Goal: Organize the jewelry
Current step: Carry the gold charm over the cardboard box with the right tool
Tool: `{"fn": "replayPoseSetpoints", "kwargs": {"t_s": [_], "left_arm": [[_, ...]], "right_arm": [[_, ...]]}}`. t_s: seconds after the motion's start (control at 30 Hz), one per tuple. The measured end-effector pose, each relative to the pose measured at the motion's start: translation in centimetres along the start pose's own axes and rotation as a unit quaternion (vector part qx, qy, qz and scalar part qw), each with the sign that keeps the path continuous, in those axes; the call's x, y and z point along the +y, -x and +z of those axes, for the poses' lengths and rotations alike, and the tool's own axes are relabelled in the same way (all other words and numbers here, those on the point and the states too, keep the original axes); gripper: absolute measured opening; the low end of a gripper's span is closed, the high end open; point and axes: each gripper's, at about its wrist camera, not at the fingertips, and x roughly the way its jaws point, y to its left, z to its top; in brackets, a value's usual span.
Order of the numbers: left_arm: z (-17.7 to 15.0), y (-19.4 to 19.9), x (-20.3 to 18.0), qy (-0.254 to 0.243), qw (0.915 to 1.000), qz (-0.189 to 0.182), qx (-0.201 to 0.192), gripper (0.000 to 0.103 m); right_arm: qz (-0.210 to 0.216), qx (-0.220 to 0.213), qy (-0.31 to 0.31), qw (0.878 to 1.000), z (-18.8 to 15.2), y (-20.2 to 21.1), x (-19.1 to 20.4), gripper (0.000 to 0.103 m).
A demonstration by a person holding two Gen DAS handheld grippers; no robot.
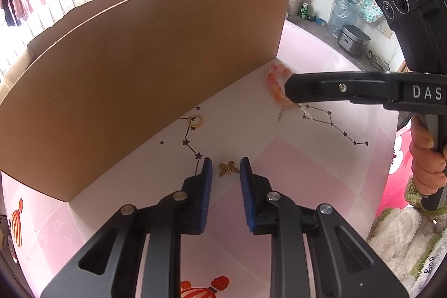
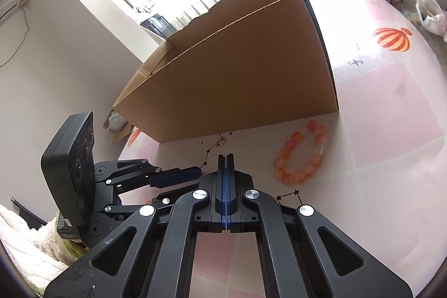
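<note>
Left gripper (image 1: 225,162) low over the pink bench (image 1: 293,158), blue-padded fingers (image 1: 207,172) spread apart, straddling a small gold butterfly charm (image 1: 229,168) that lies flat on the bench between the tips; no contact with either pad visible. Gold ring (image 1: 196,121) farther ahead, lying on a printed star line just beside the foot of the cardboard box (image 1: 145,74). Box standing open-topped across the far side of the bench, near wall upright. Orange bead bracelet (image 1: 275,84) close to the box's right corner, partly covered in the left wrist view by the right gripper (image 1: 290,87), reaching in sideways above it. Thin silver chain (image 1: 283,111) lying just below that tip, touching or nearly touching the beads; cannot tell which.

From the right wrist view: right gripper (image 2: 225,158) with fingers clenched flat together, nothing seen between them. Bead bracelet (image 2: 303,155) resting in a loop on the bench to the right of the tips, apart from them, near the box (image 2: 237,80) corner. Ring (image 2: 222,142) small against the box base, straight ahead. Left gripper (image 2: 192,172) coming in from the left, low over the bench (image 2: 391,130).
</note>
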Motion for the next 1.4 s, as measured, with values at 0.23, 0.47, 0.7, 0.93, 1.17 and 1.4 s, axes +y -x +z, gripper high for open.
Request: {"fn": "replayPoseSetpoints", "kwargs": {"t_s": [0.23,0.47,0.7,0.93,1.17,1.4], "left_arm": [[0.2,0.2,0.2,0.007,1.0,0.001,0.002,0.02],[0.2,0.2,0.4,0.014,0.9999,0.003,0.001,0.012],[0.2,0.3,0.4,0.016,0.9999,0.001,0.0,0.012],[0.1,0.8,0.8,0.02,0.9998,0.001,-0.005,0.012],[0.1,3.8,0.8,0.025,0.9988,0.004,-0.042,0.012],[2.5,8.7,2.0,0.028,0.9947,0.009,-0.099,0.012]], "right_arm": [[0.0,-0.002,0.0,1.0,0.0,0.0,0.0,0.0],[-0.001,-0.004,-0.002,1.0,0.1,0.0,-0.1,0.0],[0.001,-0.007,-0.001,1.0,0.4,0.0,-0.1,0.0],[0.0,-0.012,0.003,1.0,0.5,0.3,0.1,0.0],[-0.001,-0.028,0.027,0.999,1.2,1.4,1.9,0.0],[0.003,-0.068,0.098,0.993,4.7,3.1,5.6,0.0]]}}
